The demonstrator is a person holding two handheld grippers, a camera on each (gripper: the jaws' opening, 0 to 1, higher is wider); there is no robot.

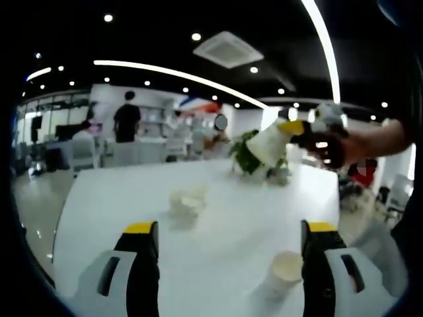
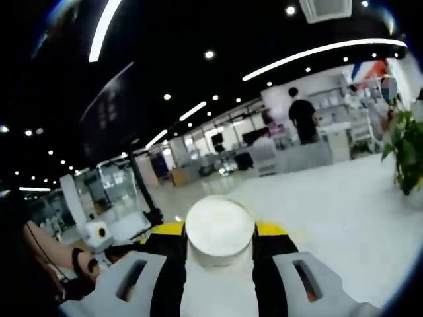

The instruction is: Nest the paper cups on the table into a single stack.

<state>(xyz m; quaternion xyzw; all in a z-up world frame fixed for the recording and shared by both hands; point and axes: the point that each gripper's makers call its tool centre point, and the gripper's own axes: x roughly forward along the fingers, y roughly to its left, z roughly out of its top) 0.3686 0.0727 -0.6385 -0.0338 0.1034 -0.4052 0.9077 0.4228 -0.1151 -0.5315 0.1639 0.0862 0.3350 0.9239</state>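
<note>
In the left gripper view my left gripper (image 1: 230, 232) is open above the white table (image 1: 119, 198). A white paper cup (image 1: 285, 271) stands upright just inside its right jaw. Farther on, near the table's middle, a small cluster of paper cups (image 1: 187, 201) lies blurred. The right gripper (image 1: 310, 135) enters from the right, held high over the table, shut on a tilted paper cup (image 1: 271, 142). In the right gripper view that paper cup (image 2: 219, 231) sits clamped between my right gripper's (image 2: 219, 239) jaws, its flat bottom facing away from the camera.
A potted green plant (image 1: 248, 155) stands at the table's far edge, and its leaves (image 2: 404, 148) show at the right of the right gripper view. A person in black (image 1: 126, 120) stands in the office beyond. Chairs sit at the right past the table edge.
</note>
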